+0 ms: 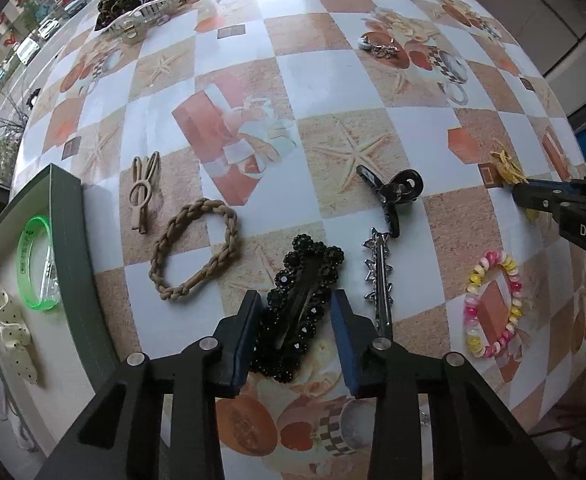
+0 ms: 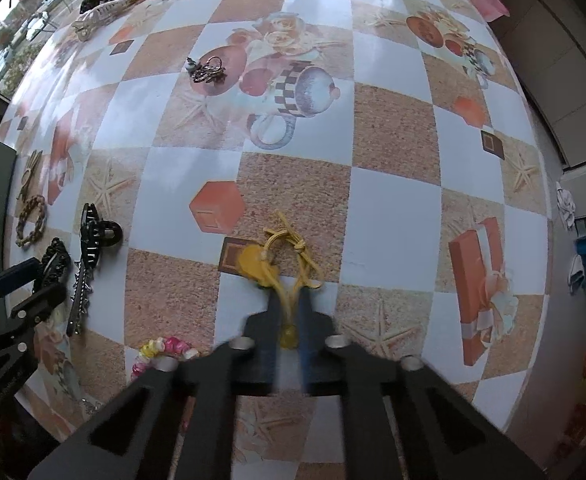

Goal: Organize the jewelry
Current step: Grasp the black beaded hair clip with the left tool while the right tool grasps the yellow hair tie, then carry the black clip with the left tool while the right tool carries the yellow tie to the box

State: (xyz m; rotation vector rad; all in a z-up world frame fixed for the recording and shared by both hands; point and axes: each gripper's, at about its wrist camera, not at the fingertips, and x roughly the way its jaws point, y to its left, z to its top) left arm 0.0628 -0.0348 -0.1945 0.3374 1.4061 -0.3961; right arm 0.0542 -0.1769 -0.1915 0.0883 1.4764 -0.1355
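My left gripper [image 1: 298, 312] points down at the table. Its jaws straddle a black beaded hair clip [image 1: 301, 300], which lies slanted on the cloth, and both pads touch its sides. My right gripper [image 2: 289, 312] is shut on the loop of a yellow hair tie with a yellow ornament [image 2: 277, 256]; its fingers [image 2: 269, 320] are blurred. In the left wrist view that gripper [image 1: 521, 196] shows at the right edge beside the yellow tie [image 1: 507, 166]. A dark green box [image 1: 69, 240] at the left holds a green bangle [image 1: 37, 264] and a dotted white bow [image 1: 9, 320].
On the checked tablecloth lie a beige braided hair tie [image 1: 197, 248], a beige clip [image 1: 143, 192], a black claw clip [image 1: 397, 192], a silver spiked clip [image 1: 379, 276] and a pink-and-yellow bead bracelet [image 1: 493, 304]. Several more pieces sit at the far edge [image 1: 145, 4].
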